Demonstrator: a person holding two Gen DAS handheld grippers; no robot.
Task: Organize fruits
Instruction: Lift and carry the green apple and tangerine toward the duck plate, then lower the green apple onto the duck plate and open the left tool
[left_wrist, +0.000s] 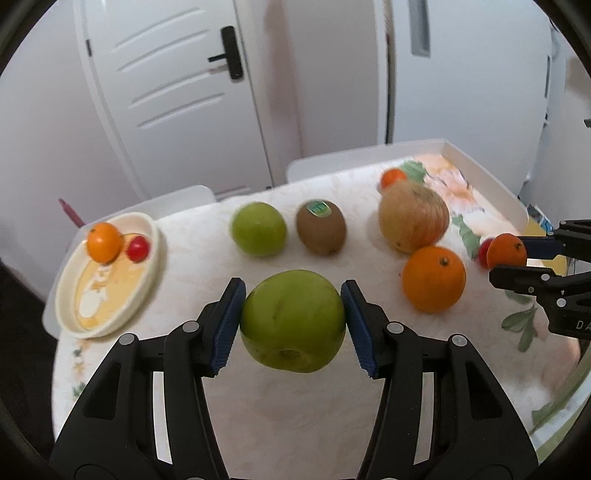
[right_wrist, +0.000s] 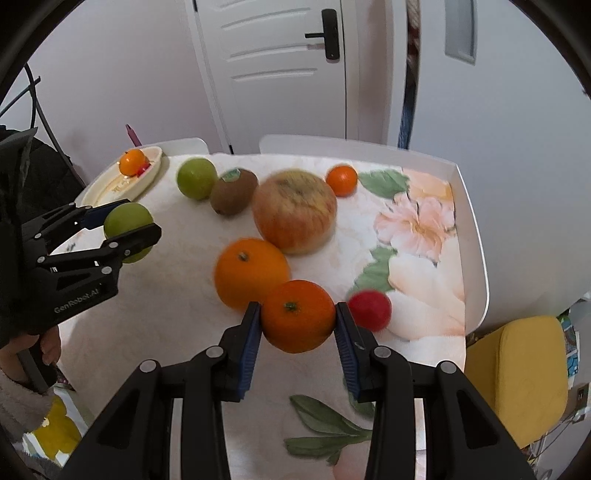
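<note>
My left gripper (left_wrist: 293, 319) is shut on a green apple (left_wrist: 291, 343), held just above the flowered cloth. It shows at the left of the right wrist view too, the left gripper (right_wrist: 129, 229) around the same apple (right_wrist: 125, 218). My right gripper (right_wrist: 298, 317) is shut on a small mandarin (right_wrist: 297, 315), low over the cloth beside a red tomato (right_wrist: 369, 309) and a big orange (right_wrist: 251, 271). A cream plate (left_wrist: 74, 295) at the far left holds a small orange (left_wrist: 104, 242) and a cherry tomato (left_wrist: 137, 248).
On the cloth lie a second green apple (left_wrist: 258, 229), a kiwi (left_wrist: 320, 227), a large reddish apple (left_wrist: 413, 218) and another mandarin (left_wrist: 393, 178). A white raised rim (right_wrist: 476, 236) borders the table's right side. A yellow seat (right_wrist: 517, 376) stands beyond it.
</note>
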